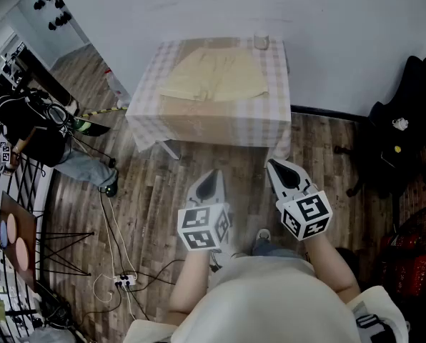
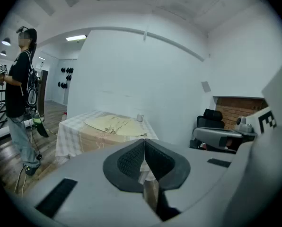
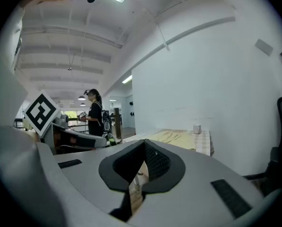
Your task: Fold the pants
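Observation:
Pale yellow pants point(image 1: 214, 75) lie spread flat on a table point(image 1: 199, 123) covered with a checked cloth, standing against the white wall. Both grippers hang over the wooden floor, well short of the table's near edge. My left gripper point(image 1: 214, 172) is shut with nothing in it, and my right gripper point(image 1: 272, 163) beside it also looks shut and empty. In the left gripper view the jaws point(image 2: 144, 141) meet in front of the pants point(image 2: 113, 124). In the right gripper view the gripper point(image 3: 144, 141) points at the pants point(image 3: 174, 136) farther off.
A small cup point(image 1: 261, 42) stands at the table's far right corner. A person point(image 1: 34, 131) stands at the left near black railings. Cables and a power strip point(image 1: 124, 281) lie on the floor at lower left. A dark chair and bags point(image 1: 402, 131) fill the right side.

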